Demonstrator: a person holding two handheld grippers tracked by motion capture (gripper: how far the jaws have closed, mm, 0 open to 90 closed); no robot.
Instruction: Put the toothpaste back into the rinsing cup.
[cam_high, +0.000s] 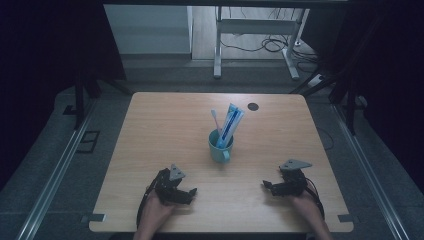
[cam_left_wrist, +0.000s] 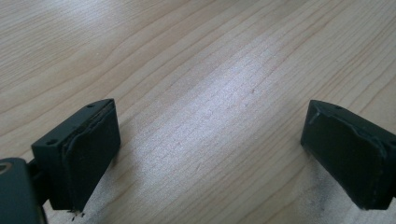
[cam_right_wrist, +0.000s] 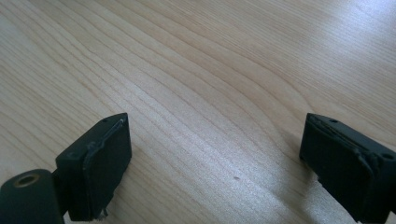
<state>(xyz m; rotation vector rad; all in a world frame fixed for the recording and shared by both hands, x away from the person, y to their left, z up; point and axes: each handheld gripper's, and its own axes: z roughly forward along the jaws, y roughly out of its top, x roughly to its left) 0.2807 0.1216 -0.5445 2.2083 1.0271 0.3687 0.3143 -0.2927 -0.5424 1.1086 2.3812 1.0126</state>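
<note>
A: Where's the cup?
B: The teal cup (cam_high: 220, 146) stands mid-table (cam_high: 165, 125), holding a toothbrush (cam_high: 214, 120) and a blue-and-white toothpaste tube (cam_high: 231, 125).
A: And the claws?
B: The left claw (cam_high: 191, 191) and right claw (cam_high: 265, 185) rest near the front edge, either side of the cup and apart from it, jaws wide, with bare wood between.
A: Anything blocking?
B: A dark round spot (cam_high: 253, 106) lies beyond the cup.
</note>
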